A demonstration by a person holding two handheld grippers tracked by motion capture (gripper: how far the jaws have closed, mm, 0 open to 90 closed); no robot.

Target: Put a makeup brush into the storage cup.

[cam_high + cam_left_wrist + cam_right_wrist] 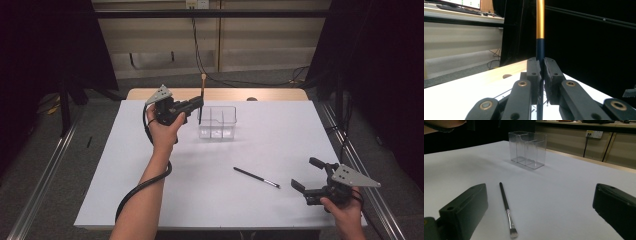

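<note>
Two brushes: one [201, 97] clamped upright, one [256, 177] lying flat; one organizer [217, 122].

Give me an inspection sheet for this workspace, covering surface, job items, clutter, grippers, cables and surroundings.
Surface: white table top, with a bare wooden strip along the far edge.
Job's things: clear divided organizer stands upright; gold and navy brush held upright at its left end; black brush lies flat, apart from the organizer.
Clutter: nothing seen.
Grippers: left hand-held gripper is shut on the gold and navy brush; right hand-held gripper is open, near the black brush, touching nothing.
Cables: black cable trails along the left forearm; wires hang down the back wall.
Surroundings: dark curtains on both sides, metal rails on the floor.
</note>
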